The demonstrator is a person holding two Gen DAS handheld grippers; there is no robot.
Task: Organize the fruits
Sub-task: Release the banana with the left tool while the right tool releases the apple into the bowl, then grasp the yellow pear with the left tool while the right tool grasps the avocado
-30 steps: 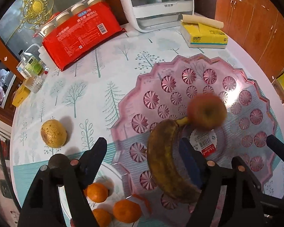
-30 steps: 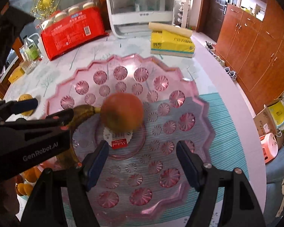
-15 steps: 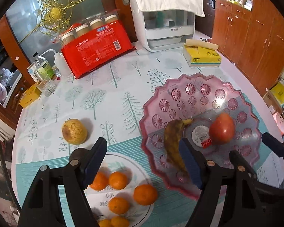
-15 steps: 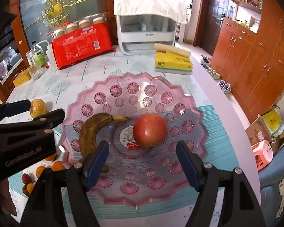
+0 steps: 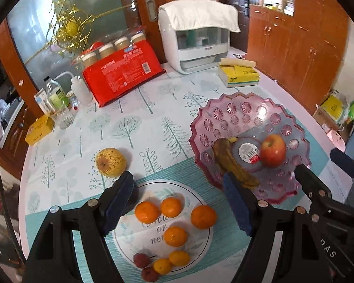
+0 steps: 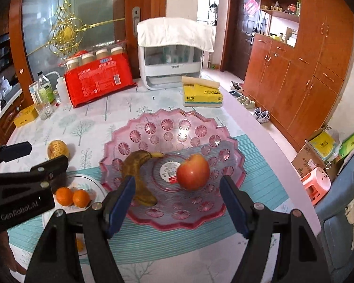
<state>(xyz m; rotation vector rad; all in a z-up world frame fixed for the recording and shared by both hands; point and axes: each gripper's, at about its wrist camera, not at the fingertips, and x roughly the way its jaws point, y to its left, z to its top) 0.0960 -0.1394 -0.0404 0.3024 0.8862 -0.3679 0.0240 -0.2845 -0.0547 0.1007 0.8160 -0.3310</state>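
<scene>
A pink scalloped dish [image 5: 238, 108] [image 6: 174, 120] holds a brown banana [image 5: 233, 165] [image 6: 134, 167] and a red apple [image 5: 272, 149] [image 6: 193, 172]. A white plate [image 5: 200, 243] [image 6: 94, 184] holds several oranges [image 5: 174, 235] and small red fruits [image 5: 140, 259]. A yellow pear [image 5: 111, 162] [image 6: 57, 149] lies on the tablecloth. My left gripper [image 5: 179, 202] is open and empty above the white plate. My right gripper [image 6: 177, 200] is open and empty above the dish's near rim.
A red package [image 5: 120, 70] with jars, a white appliance [image 5: 198, 37], a yellow tissue pack [image 5: 240, 76], bottles and a glass [image 5: 59, 103] and a yellow box [image 5: 39, 128] stand along the table's back. Wooden cabinets [image 6: 306, 70] and a stool [image 6: 316, 184] are at the right.
Both grippers have pulled back and up from the dish, so more of the table shows. The apple, which was rolling, now rests at the dish's centre beside the banana.
</scene>
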